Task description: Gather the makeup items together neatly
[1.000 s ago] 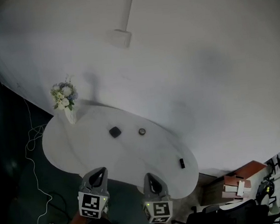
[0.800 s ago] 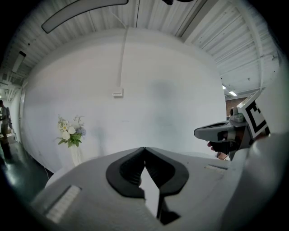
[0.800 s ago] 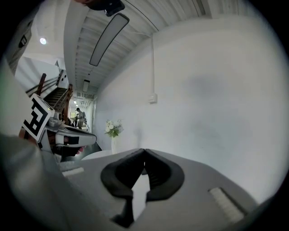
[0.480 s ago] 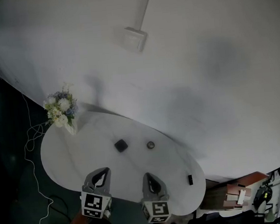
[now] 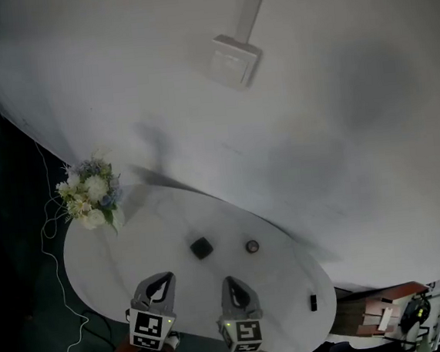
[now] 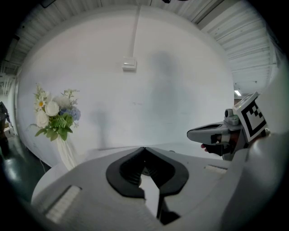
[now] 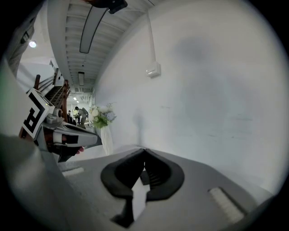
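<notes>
Three makeup items lie apart on the white oval table (image 5: 119, 254): a black square compact (image 5: 201, 248) near the middle, a small round jar (image 5: 251, 246) to its right, and a small black tube (image 5: 313, 302) near the right end. My left gripper (image 5: 159, 279) and right gripper (image 5: 230, 282) hover side by side over the table's near edge, both shut with nothing held. In the left gripper view the left gripper (image 6: 144, 149) points at the wall; the right gripper (image 7: 144, 150) does the same in its own view.
A vase of white and blue flowers (image 5: 89, 197) stands at the table's far left end. A white wall with a switch box (image 5: 234, 59) rises right behind the table. A white cable (image 5: 48, 226) trails on the dark floor at left. Furniture and clutter (image 5: 389, 319) sit at lower right.
The head view has tilted upward, so the table and its items sit lower in frame. Both grippers stay shut and close together near the table's front edge.
</notes>
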The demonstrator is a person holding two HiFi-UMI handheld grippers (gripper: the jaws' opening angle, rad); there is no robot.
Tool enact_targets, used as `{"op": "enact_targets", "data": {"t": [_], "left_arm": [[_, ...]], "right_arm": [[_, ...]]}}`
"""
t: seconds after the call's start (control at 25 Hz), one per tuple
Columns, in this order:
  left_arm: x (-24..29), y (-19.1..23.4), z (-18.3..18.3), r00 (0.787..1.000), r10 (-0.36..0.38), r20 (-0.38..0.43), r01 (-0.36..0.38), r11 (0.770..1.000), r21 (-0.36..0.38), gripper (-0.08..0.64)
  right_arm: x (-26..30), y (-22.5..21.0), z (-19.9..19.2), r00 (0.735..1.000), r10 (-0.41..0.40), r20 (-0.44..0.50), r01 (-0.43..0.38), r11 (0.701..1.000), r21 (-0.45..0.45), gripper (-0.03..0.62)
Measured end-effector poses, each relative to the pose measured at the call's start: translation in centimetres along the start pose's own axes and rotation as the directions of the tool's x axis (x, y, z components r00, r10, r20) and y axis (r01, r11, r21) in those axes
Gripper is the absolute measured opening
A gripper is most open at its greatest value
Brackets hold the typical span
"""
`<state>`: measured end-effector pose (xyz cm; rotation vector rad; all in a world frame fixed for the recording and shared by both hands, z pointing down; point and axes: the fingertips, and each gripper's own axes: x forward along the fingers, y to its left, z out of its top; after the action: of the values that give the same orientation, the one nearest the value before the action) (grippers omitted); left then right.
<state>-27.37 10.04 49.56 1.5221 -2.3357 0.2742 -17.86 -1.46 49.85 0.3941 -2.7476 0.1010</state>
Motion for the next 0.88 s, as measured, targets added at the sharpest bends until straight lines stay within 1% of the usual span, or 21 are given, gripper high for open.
{"op": "enact_targets", "data": {"t": [0.28,0.36,0.44,0.52,0.56,0.6,0.68,0.72,0.76,0.84,0.88], "left_arm": [[3.5,2.1,-2.8,0.998,-0.01,-0.066,0.008,1.0,-0.03,0.009],[4.4,2.5,-3.8,0.996,-0.013,-0.085,0.009,0.999,-0.039,0.009],[5.2,3.0,-4.6,0.994,-0.013,-0.105,0.008,0.999,-0.047,0.009],[5.9,3.6,-5.4,0.993,-0.011,-0.121,0.005,0.999,-0.053,0.009],[6.2,3.8,-5.7,0.992,-0.009,-0.128,0.002,0.998,-0.057,0.009],[6.5,4.0,-5.9,0.991,-0.008,-0.134,-0.001,0.998,-0.061,0.009],[7.0,4.3,-6.3,0.99,-0.006,-0.144,-0.004,0.998,-0.067,0.011],[7.2,4.5,-6.5,0.989,-0.006,-0.148,-0.004,0.998,-0.069,0.011],[7.4,4.6,-6.7,0.988,-0.006,-0.152,-0.005,0.997,-0.072,0.009],[7.6,4.8,-7.2,0.987,-0.007,-0.162,-0.006,0.997,-0.076,0.009],[7.7,4.9,-7.5,0.986,-0.007,-0.168,-0.006,0.997,-0.078,0.009]], "right_arm": [[5.8,-0.3,-2.0,0.998,0.055,-0.039,-0.054,0.999,0.004,0.005],[7.4,-0.4,-3.1,0.995,0.07,-0.068,-0.071,0.998,0.001,0.005],[8.9,-0.1,-4.4,0.988,0.105,-0.111,-0.105,0.994,0.007,0.005],[10.4,0.2,-5.7,0.979,0.137,-0.151,-0.137,0.991,0.013,0.109],[11.0,0.3,-6.2,0.975,0.147,-0.165,-0.148,0.989,0.011,0.111],[11.6,0.3,-6.7,0.972,0.156,-0.176,-0.157,0.988,0.008,0.132],[12.8,0.4,-7.5,0.965,0.174,-0.195,-0.176,0.984,0.006,0.203],[13.4,0.4,-8.0,0.961,0.183,-0.206,-0.186,0.983,0.006,0.249],[13.8,0.5,-8.4,0.957,0.191,-0.219,-0.194,0.981,0.006,0.259],[14.7,0.6,-9.4,0.949,0.199,-0.246,-0.205,0.979,0.002,0.307],[15.1,0.5,-9.9,0.945,0.199,-0.258,-0.206,0.979,0.0,0.309]]}}
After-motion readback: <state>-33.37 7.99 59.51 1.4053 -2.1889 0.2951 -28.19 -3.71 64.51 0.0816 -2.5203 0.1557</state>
